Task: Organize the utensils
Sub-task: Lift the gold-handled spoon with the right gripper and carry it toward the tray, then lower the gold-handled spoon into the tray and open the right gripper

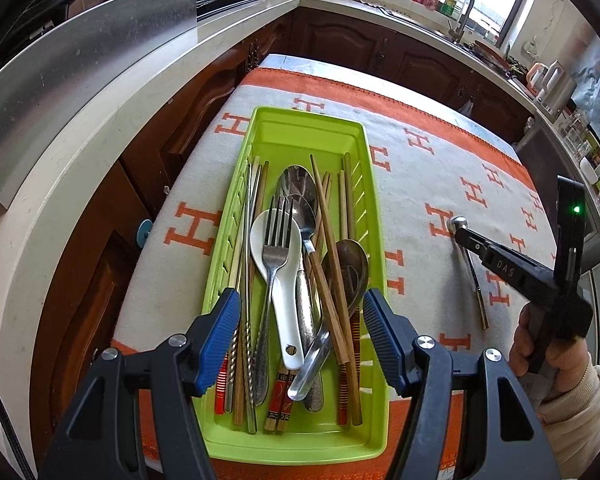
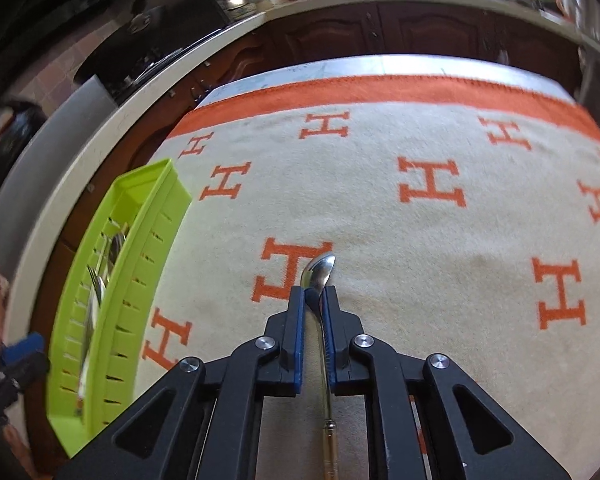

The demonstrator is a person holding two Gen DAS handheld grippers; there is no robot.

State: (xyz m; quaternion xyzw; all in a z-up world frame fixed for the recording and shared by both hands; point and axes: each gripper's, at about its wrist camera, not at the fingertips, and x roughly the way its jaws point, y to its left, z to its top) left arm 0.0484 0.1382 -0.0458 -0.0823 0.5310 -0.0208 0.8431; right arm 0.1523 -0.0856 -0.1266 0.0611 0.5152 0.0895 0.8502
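Most of the sorting looks done, judging by how things lie. The green tray (image 1: 320,128) sits on the patterned cloth (image 2: 420,220) and already holds a loose pile: a white spoon (image 1: 278,280), a fork (image 1: 278,236), a big steel spoon (image 1: 300,196), a dark spoon (image 1: 350,268) and several pairs of chopsticks (image 1: 332,264), some wooden, some metal. They lie roughly lengthwise but cross one another, so the tray is filled rather than tidy. One piece is left outside: a small spoon (image 2: 320,272) with a gold-tipped handle, lying on the cloth well to the right of the tray. The right gripper (image 2: 313,292) is down over it, its blue pads nearly together with the spoon's neck between them; the left wrist view shows the bowl poking past the tips and the handle resting on the cloth, so it seems pinched but not yet lifted. The left gripper (image 1: 302,320) hangs over the near end of the tray with its jaws apart and nothing between the pads. What remains, it seems, is to carry this spoon into the tray, and perhaps to straighten the pile.
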